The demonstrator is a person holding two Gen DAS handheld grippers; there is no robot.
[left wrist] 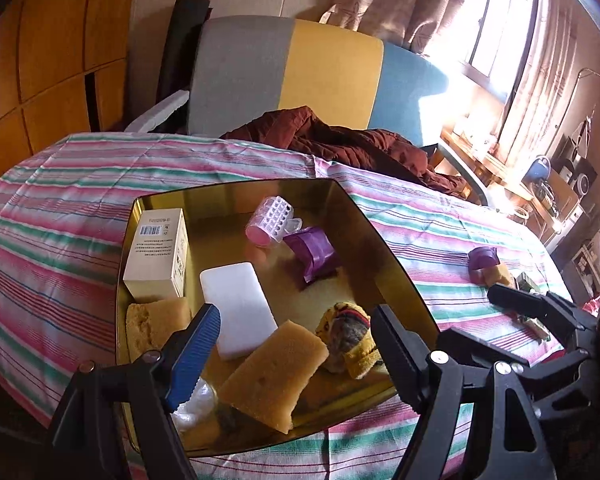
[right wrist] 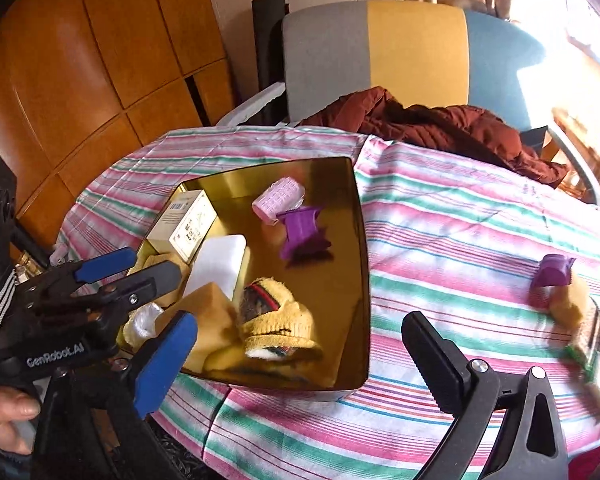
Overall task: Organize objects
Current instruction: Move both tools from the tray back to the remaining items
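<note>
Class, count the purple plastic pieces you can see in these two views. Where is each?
2. One purple piece lies inside the gold tray, beside the pink roller. The other purple piece sits on the striped cloth, outside the tray. Others may be hidden.

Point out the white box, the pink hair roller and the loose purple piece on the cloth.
white box (left wrist: 156, 254): left wrist view, its front face.
pink hair roller (right wrist: 278, 198): right wrist view, its ribbed side.
loose purple piece (right wrist: 553, 271): right wrist view, its top.

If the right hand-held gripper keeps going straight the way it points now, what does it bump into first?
Probably the striped tablecloth, just right of the gold tray. The right hand-held gripper is open and empty, with nothing in between, though depth is hard to judge.
</note>
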